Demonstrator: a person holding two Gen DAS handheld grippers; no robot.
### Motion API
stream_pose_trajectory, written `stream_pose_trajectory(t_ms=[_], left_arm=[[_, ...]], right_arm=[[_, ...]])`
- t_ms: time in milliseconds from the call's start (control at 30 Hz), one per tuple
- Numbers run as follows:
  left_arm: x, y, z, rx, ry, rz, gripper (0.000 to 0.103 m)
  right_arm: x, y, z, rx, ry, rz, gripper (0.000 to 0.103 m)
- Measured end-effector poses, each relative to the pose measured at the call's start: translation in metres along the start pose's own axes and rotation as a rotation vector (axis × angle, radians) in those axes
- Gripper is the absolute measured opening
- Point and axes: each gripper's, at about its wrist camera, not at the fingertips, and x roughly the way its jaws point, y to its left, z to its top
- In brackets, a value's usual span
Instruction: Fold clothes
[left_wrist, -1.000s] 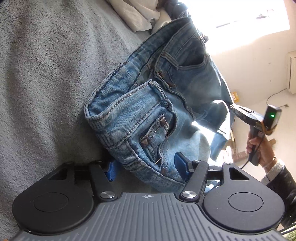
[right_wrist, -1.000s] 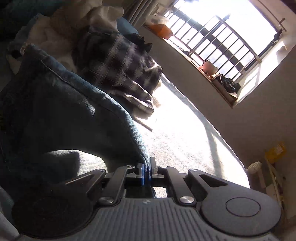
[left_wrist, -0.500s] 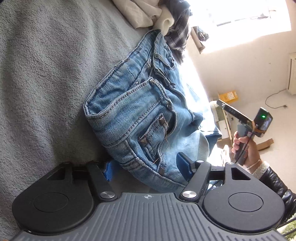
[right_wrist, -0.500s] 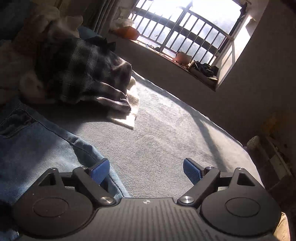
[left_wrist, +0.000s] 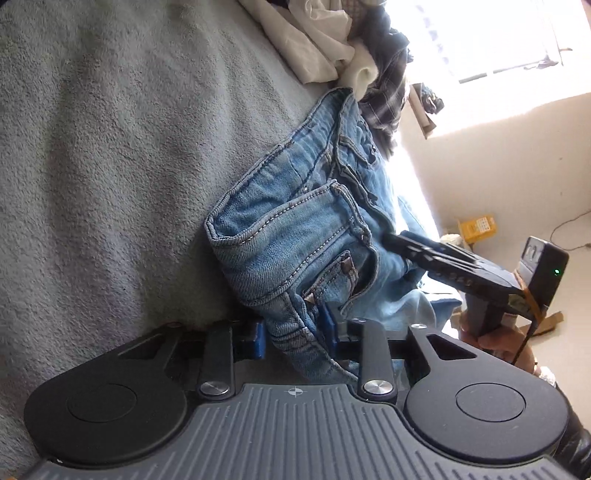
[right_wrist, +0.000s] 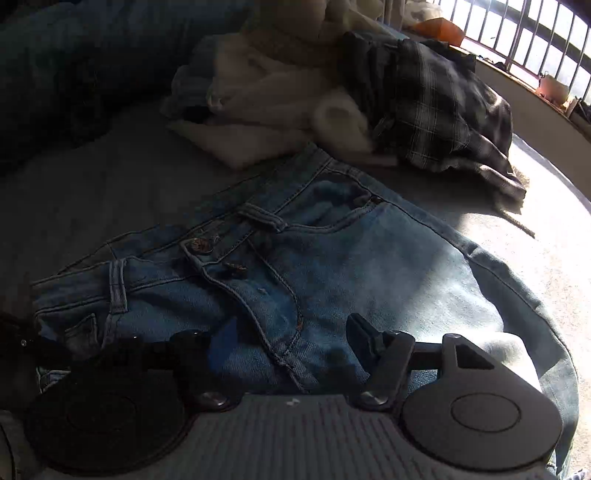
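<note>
Plaid garment (right_wrist: 439, 110) and white laundry (right_wrist: 266, 107) crowd jeans (right_wrist: 295, 266).

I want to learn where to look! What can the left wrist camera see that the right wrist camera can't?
Only the left wrist view shows the left gripper, its jaws just closed on the jeans' waistband, and the whole right gripper from outside. Only the right wrist view shows the jeans' button and the window bars. Both show the jeans, the plaid shirt and the grey blanket.

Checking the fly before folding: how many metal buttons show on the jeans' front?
2: one on the waistband, one just below on the fly of the jeans. More may be hidden under the fly flap.
</note>
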Motion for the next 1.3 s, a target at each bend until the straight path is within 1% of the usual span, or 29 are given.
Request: stream_pose_trajectory(t_ms=[33,67,133,200,267,333,433,500,567,600,667,733,800,833,900,967,1000,1033,1100,1133,1200,1267,1300], left_arm=[[-0.003,-0.006,-0.001,0.034,-0.028,0.016,0.014],[-0.007,-0.011,-0.001,0.055,-0.049,0.012,0.013],[-0.019,-0.019,0.000,0.101,-0.080,0.003,0.012],[-0.032,-0.024,0.003,0.137,-0.087,-0.003,0.012],[-0.046,-0.022,0.008,0.131,-0.086,-0.013,0.012],[-0.060,-0.019,0.010,0.133,-0.090,-0.006,0.012],[-0.075,-0.009,0.009,0.114,-0.069,0.028,0.012],[-0.072,0.002,0.007,0.094,-0.038,0.059,0.012],[-0.069,0.014,0.004,0.074,-0.006,0.090,0.015],[-0.064,0.018,0.004,0.068,0.013,0.109,0.018],[-0.059,0.024,0.006,0.049,0.037,0.118,0.022],[-0.063,0.023,0.010,0.066,0.046,0.118,0.029],[-0.074,0.018,0.015,0.112,0.037,0.127,0.031],[-0.079,0.016,0.018,0.133,0.031,0.133,0.031],[-0.095,0.010,0.024,0.174,-0.003,0.141,0.031],[-0.103,0.002,0.029,0.197,-0.040,0.134,0.031],[-0.103,-0.002,0.031,0.201,-0.051,0.117,0.031],[-0.099,-0.007,0.034,0.204,-0.053,0.080,0.031],[-0.080,-0.018,0.035,0.220,-0.034,0.036,0.032],[-0.070,-0.022,0.034,0.224,-0.020,0.028,0.032],[-0.048,-0.025,0.033,0.210,0.007,0.026,0.032],[-0.031,-0.020,0.032,0.174,0.031,0.046,0.032],[-0.026,-0.016,0.032,0.151,0.029,0.060,0.032]], right_arm=[[0.004,0.003,-0.002,0.012,-0.003,-0.011,0.046],[0.003,0.006,-0.003,0.020,-0.013,-0.023,0.045],[-0.004,0.011,-0.005,0.041,-0.043,-0.037,0.039],[-0.015,0.009,-0.007,0.074,-0.068,-0.014,0.038],[-0.023,0.015,-0.007,0.078,-0.080,0.008,0.037],[-0.026,0.026,-0.008,0.074,-0.086,0.044,0.037],[-0.020,0.049,-0.013,0.039,-0.093,0.062,0.036],[-0.011,0.060,-0.016,0.036,-0.090,0.066,0.037],[-0.002,0.066,-0.019,0.042,-0.084,0.058,0.037],[0.001,0.066,-0.020,0.037,-0.085,0.054,0.040],[0.000,0.060,-0.022,0.055,-0.087,0.076,0.041],[-0.006,0.053,-0.021,0.056,-0.077,0.097,0.048],[-0.016,0.048,-0.021,0.038,-0.081,0.090,0.051],[-0.021,0.046,-0.022,0.035,-0.088,0.089,0.051],[-0.033,0.039,-0.023,0.058,-0.114,0.094,0.052],[-0.044,0.034,-0.025,0.101,-0.151,0.119,0.052],[-0.049,0.031,-0.026,0.129,-0.175,0.137,0.052],[-0.051,0.029,-0.027,0.150,-0.187,0.148,0.052],[-0.051,0.028,-0.028,0.187,-0.198,0.160,0.052],[-0.050,0.028,-0.028,0.208,-0.194,0.161,0.052],[-0.048,0.028,-0.028,0.231,-0.191,0.155,0.052],[-0.050,0.028,-0.029,0.247,-0.200,0.161,0.052],[-0.050,0.028,-0.030,0.255,-0.205,0.166,0.052]])
